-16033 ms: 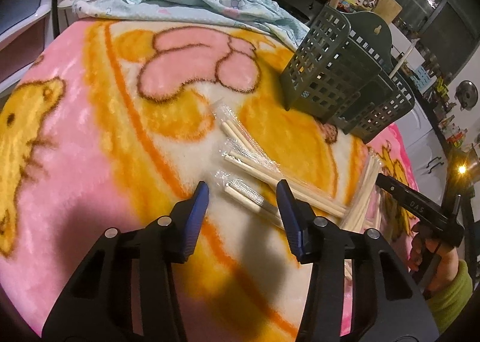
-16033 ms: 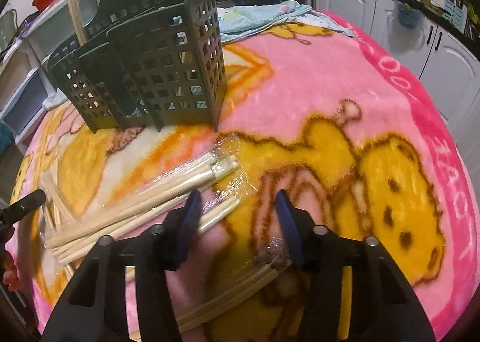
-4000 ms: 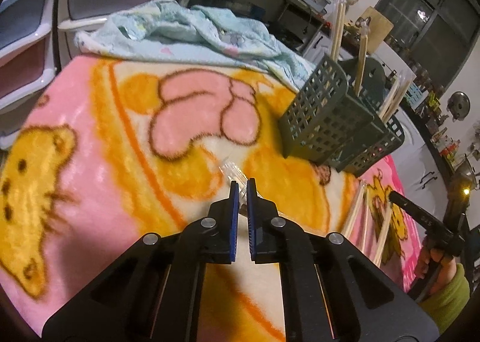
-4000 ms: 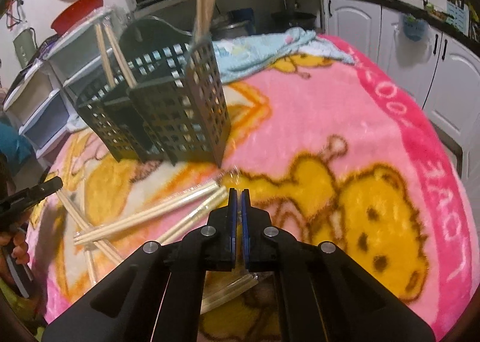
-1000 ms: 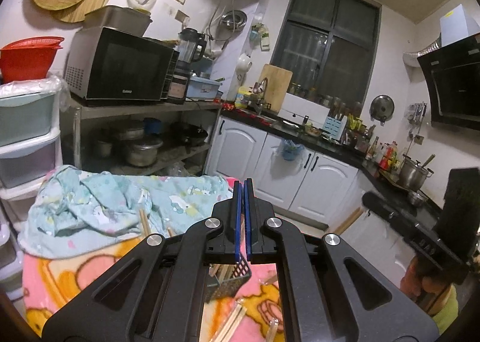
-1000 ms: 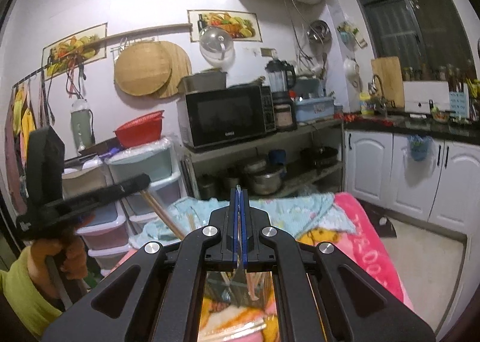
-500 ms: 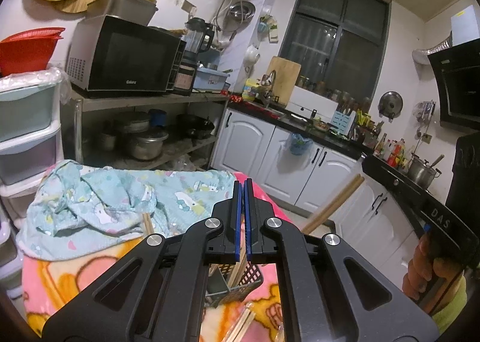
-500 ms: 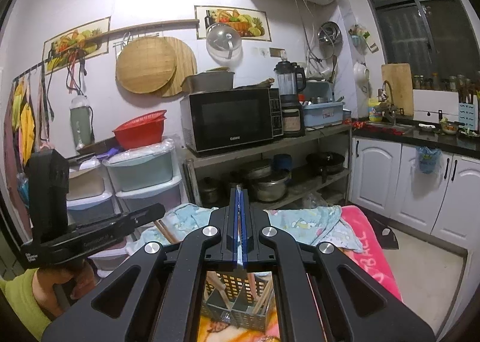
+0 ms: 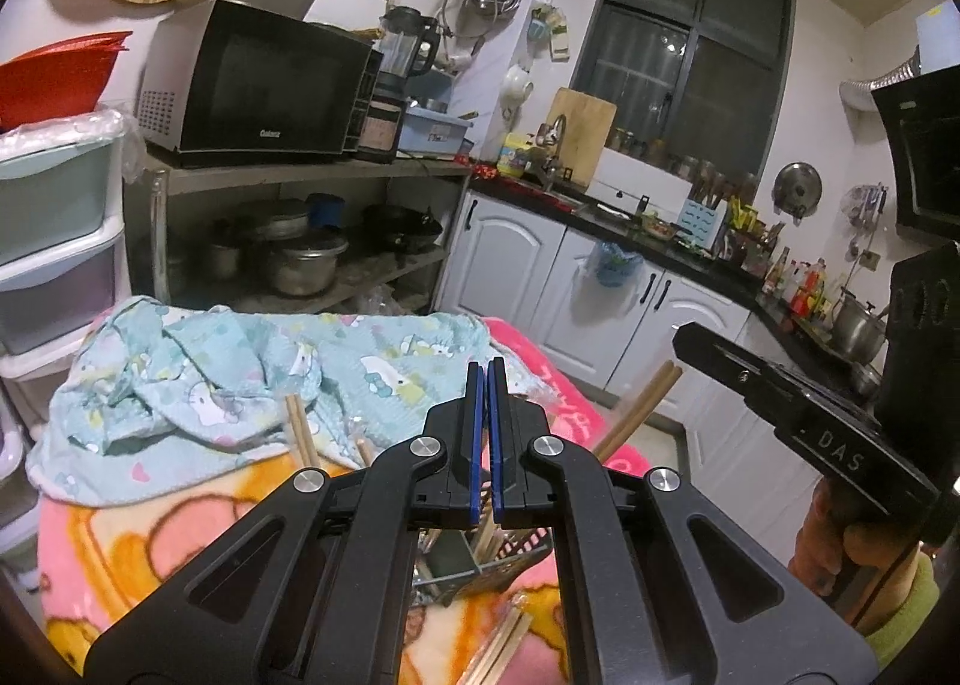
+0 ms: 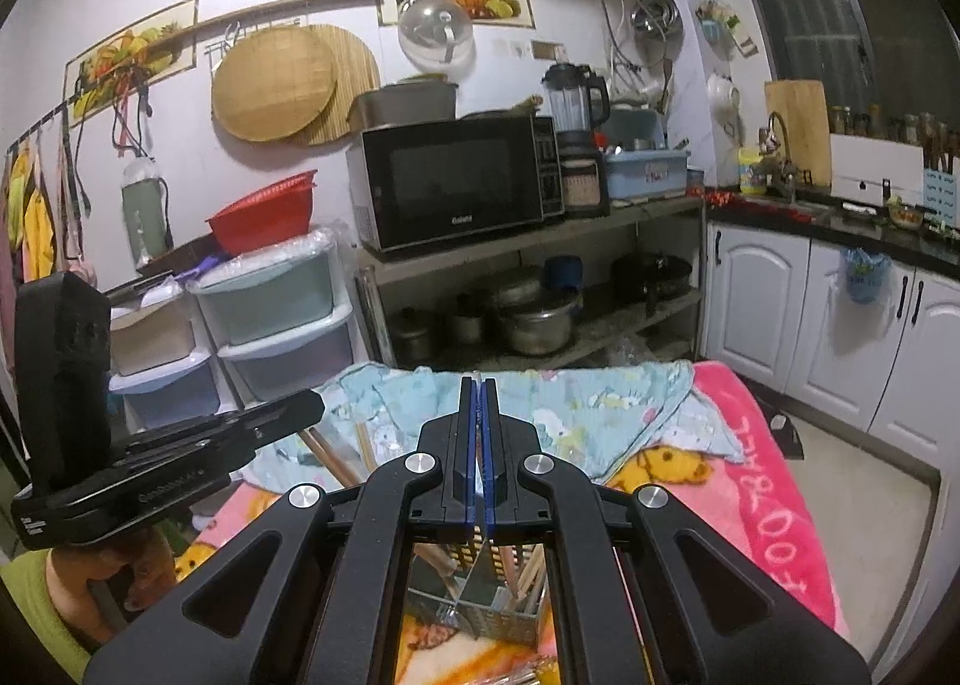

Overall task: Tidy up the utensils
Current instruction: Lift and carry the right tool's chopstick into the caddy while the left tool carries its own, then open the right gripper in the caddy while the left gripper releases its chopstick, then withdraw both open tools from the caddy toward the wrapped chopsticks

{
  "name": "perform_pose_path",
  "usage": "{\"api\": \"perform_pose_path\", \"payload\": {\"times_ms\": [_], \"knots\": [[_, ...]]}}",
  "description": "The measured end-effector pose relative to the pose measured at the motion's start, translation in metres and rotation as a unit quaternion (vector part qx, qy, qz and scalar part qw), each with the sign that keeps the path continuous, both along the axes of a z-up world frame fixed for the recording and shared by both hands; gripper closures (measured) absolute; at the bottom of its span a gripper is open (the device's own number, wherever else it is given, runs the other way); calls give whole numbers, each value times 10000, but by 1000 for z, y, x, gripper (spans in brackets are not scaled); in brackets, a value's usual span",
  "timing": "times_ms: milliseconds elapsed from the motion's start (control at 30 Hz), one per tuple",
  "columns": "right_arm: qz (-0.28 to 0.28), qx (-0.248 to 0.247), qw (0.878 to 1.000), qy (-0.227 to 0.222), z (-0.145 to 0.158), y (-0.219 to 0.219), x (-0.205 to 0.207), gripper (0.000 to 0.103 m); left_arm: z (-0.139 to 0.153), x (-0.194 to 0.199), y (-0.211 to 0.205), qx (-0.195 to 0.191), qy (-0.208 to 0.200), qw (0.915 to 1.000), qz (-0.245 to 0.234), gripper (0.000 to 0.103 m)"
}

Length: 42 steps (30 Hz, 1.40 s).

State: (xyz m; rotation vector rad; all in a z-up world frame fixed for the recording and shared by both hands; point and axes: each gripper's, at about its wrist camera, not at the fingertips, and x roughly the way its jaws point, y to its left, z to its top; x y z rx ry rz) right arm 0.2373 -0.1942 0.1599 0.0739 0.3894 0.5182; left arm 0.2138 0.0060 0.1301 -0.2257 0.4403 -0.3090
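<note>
Both grippers, left gripper [image 9: 483,379] and right gripper [image 10: 478,394], clamped empty, have sunk toward the utensil basket [image 10: 480,619] since a second ago; "Galanz" microwave [image 10: 456,178] behind.

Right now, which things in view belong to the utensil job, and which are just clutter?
Job:
- basket, chopsticks standing in it
- chopsticks held by the shut right gripper
- loose chopsticks on the blanket
- left gripper, shut on a pair

Clutter:
- blue cloth
- pink blanket
- microwave
- drawers
</note>
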Motion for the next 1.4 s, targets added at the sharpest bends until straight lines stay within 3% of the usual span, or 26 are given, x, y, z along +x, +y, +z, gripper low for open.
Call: {"api": "perform_pose_path", "payload": {"times_ms": [567,633,733,800,867,1033,1100,1267,1400], "knots": [[-228,-85,9981,569,-46,1,20,100,-43,12,3,2,414,9991,47,102],[-275,-116,9977,606,-52,1,20,94,-43,13,2,36,393,9992,60,100],[-345,-160,9973,625,-57,-2,17,78,-48,7,5,89,355,9992,134,86],[-391,-133,9970,650,-58,-5,16,70,-49,2,8,76,326,9992,233,65],[-449,-115,9969,642,-60,-10,13,61,-49,-6,12,33,262,9991,323,56],[-624,-76,9962,603,-60,-23,4,49,-43,-23,21,-109,122,9990,415,36],[-666,-81,9961,573,-58,-27,-1,47,-40,-28,24,-133,71,9989,448,23],[-754,-100,9962,413,-54,-36,-16,36,-35,-41,30,-176,4,9987,475,11],[-776,-119,9963,352,-52,-40,-28,30,-34,-49,32,-183,-14,9985,513,11]]}}
